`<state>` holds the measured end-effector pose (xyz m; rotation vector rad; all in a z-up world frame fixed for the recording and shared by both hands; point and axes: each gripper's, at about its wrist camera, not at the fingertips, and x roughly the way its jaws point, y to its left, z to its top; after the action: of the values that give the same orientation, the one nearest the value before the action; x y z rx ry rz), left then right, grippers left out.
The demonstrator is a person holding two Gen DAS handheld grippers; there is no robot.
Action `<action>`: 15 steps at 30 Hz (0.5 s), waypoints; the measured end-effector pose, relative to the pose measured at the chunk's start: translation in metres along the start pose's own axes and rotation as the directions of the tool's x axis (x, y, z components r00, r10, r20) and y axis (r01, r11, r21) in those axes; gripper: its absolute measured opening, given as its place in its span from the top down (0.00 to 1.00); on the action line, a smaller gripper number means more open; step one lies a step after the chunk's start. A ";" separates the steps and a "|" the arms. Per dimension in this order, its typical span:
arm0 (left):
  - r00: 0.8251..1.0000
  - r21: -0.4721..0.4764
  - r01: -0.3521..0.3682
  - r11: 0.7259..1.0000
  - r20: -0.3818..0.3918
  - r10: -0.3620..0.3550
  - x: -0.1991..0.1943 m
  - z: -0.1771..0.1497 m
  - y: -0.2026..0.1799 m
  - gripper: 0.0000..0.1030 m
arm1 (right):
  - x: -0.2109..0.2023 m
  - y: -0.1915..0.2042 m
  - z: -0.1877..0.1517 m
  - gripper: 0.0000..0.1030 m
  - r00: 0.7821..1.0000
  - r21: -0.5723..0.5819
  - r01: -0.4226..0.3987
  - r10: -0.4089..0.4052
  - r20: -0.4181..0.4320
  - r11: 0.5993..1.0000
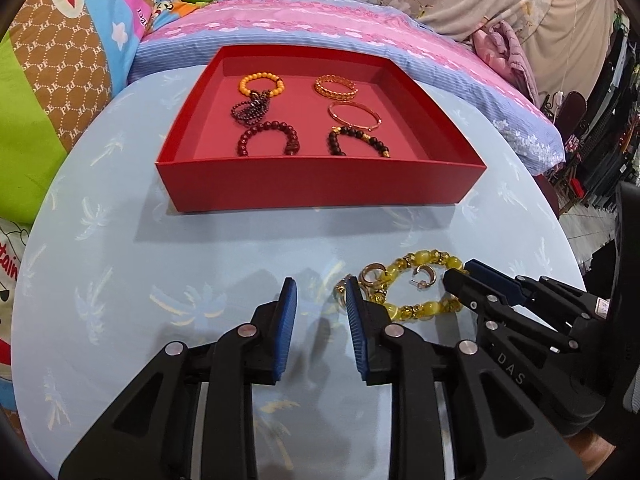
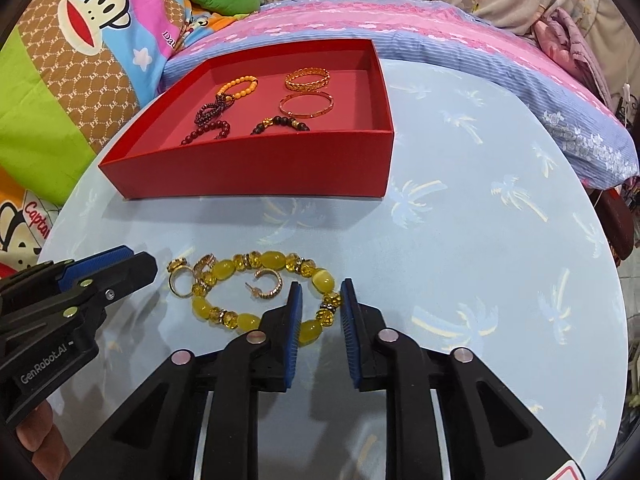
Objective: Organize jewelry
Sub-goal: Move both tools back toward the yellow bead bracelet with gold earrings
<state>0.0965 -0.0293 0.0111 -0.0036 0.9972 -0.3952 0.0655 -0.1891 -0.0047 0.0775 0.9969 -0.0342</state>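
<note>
A yellow bead bracelet [image 2: 224, 270] [image 1: 434, 306] lies on the pale blue table. A gold hoop earring [image 2: 272, 284] [image 1: 424, 274] rests inside its loop. A second gold earring [image 2: 206, 262] [image 1: 374, 272] and a gold ring [image 2: 178, 284] lie at its left end. My right gripper [image 2: 320, 294] [image 1: 458, 272] straddles the bracelet's right strand. Beads touch one pad, and a gap shows at the other. My left gripper [image 1: 320, 292] [image 2: 140, 262] stands open just left of the ring, with nothing between its pads.
A red box [image 1: 320, 188] [image 2: 248, 176] stands at the back of the round table [image 2: 480, 200] and holds several bracelets. Bedding and patterned cushions [image 1: 60, 80] crowd behind and to the left. The table edge curves away on the right.
</note>
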 end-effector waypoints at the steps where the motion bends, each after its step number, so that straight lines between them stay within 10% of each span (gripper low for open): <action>1: 1.000 0.001 0.002 1.000 -0.003 -0.002 0.001 0.000 0.000 0.76 | -0.001 -0.001 -0.002 0.87 1.000 0.000 -0.001 0.001 0.000 1.000; 15: 0.999 0.040 -0.031 0.999 -0.028 0.032 0.015 -0.005 -0.007 0.80 | -0.003 -0.004 -0.004 0.90 1.000 0.021 -0.020 0.021 -0.009 1.000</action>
<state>0.0972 -0.0400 -0.0032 0.0539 1.0164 -0.3871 0.0600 -0.1930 -0.0044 0.1072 1.0045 -0.0258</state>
